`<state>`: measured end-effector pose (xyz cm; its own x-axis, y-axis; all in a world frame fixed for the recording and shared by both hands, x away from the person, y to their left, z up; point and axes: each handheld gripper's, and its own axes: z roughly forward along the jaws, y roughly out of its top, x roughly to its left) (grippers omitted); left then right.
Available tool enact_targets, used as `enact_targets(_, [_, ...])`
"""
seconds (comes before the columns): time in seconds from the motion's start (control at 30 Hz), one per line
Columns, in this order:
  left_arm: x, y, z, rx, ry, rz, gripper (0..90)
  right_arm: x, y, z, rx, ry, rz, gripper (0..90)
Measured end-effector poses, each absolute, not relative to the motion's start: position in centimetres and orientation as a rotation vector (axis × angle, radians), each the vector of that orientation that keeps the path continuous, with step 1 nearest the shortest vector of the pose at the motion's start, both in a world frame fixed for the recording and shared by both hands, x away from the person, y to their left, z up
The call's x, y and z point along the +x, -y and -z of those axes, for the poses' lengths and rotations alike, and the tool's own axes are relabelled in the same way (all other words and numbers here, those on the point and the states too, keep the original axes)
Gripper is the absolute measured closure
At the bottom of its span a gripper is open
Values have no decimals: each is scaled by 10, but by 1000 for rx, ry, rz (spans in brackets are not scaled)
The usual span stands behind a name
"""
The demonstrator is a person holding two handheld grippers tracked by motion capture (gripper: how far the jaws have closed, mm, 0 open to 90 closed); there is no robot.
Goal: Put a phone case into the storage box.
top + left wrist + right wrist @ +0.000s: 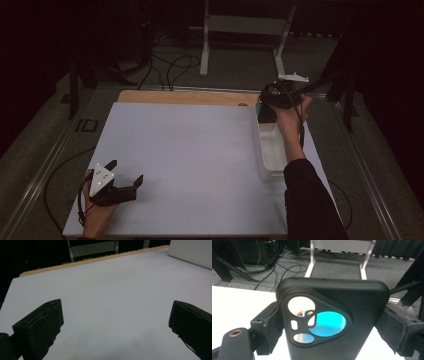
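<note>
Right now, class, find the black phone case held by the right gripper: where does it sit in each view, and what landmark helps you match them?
High view: the black phone case is right of centre, a dark shape under the right gripper, above the white bin.
Left gripper view: I cannot find it there.
Right gripper view: the case is central, clamped between the jaws.
Shared landmark: the white table surface.

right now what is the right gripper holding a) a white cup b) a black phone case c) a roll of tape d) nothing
b: in the right gripper view the right gripper has its fingers clamped on both sides of a black phone case with camera cutouts.
</note>
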<state>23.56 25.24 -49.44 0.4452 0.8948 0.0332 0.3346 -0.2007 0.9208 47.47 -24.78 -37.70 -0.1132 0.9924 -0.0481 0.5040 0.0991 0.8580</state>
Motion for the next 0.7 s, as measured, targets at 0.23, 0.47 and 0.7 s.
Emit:
enact_targets(0.23, [235,-253,494,1752,-1059,-744,1,480,249,396,1518,-1724,-887,141])
enact_targets(0.47, [235,-254,494,1745,-1063,-743,1,487,244,407,1526,-1748,-863,140])
enact_targets(0.7, [235,-254,494,1741,-1062,-742,2,493,240,416,1540,-1773,-803,139])
